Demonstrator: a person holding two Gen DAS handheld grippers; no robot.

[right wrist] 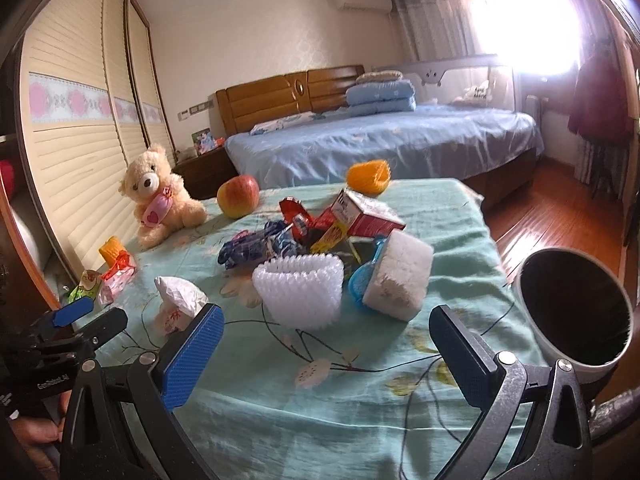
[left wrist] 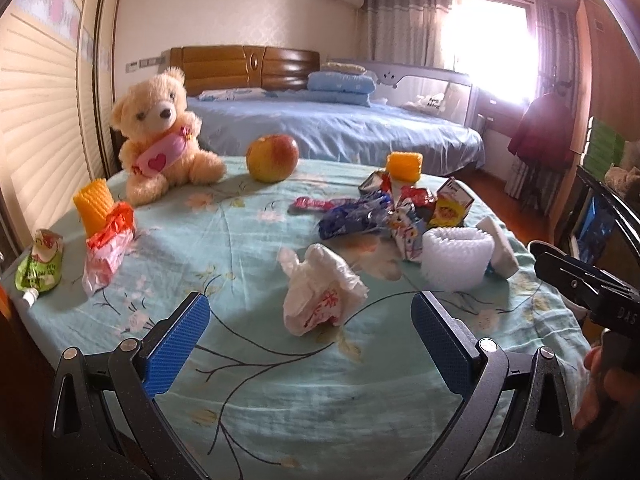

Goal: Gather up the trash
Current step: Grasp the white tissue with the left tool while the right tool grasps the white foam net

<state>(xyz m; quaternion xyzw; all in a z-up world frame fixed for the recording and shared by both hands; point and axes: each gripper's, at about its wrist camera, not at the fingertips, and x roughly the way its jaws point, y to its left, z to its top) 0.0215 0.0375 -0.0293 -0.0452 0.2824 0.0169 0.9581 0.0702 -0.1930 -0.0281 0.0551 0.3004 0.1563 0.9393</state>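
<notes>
Left gripper (left wrist: 310, 344) hovers low and level, blue-padded fingers (left wrist: 176, 350) spread wide with nothing between them. Right gripper (right wrist: 326, 356) sits alongside at much the same height, jaws just as wide and empty. At the left view's right edge, a hand (left wrist: 604, 392) wraps the right gripper's handle, fingers curled.

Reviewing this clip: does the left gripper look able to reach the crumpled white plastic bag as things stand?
Probably yes. The left gripper is open, and the crumpled white plastic bag lies alone on the tablecloth just ahead, with nothing between.
</notes>
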